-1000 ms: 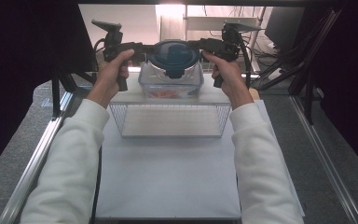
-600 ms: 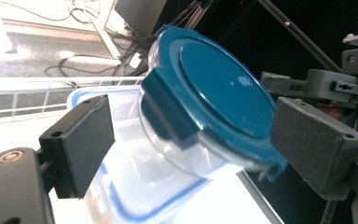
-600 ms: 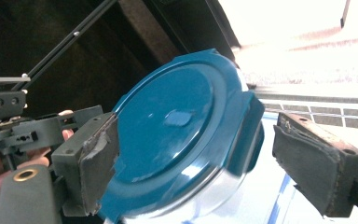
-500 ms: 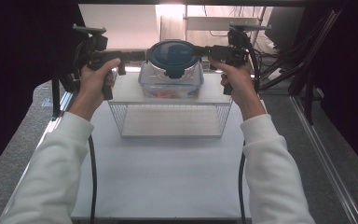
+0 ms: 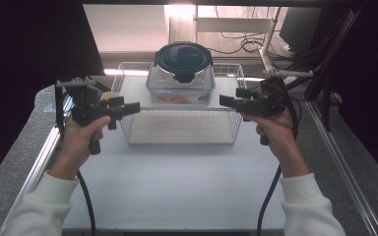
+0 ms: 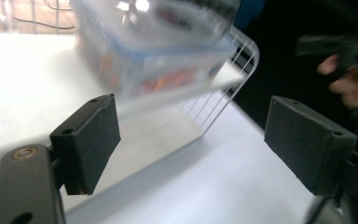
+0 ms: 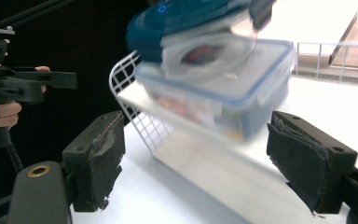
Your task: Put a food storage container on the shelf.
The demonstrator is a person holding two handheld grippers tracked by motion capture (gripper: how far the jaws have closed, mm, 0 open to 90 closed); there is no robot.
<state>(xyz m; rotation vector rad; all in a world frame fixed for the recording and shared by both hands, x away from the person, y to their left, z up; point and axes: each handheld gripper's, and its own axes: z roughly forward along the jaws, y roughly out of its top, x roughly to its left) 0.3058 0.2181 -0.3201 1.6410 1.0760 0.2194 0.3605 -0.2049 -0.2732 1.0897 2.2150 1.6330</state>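
Lidded food container [image 5: 181,73], on wire basket [image 5: 128,128] rack at desk's [image 5: 177,187] far side: both hand-held grippers, left [image 5: 128,108] and right [image 5: 229,101], spread and empty either side; judged best approached level, gripping opposite walls evenly.

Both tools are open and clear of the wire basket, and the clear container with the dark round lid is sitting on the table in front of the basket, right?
Not quite: the container sits in the wire basket, as the high view shows. The rest holds.
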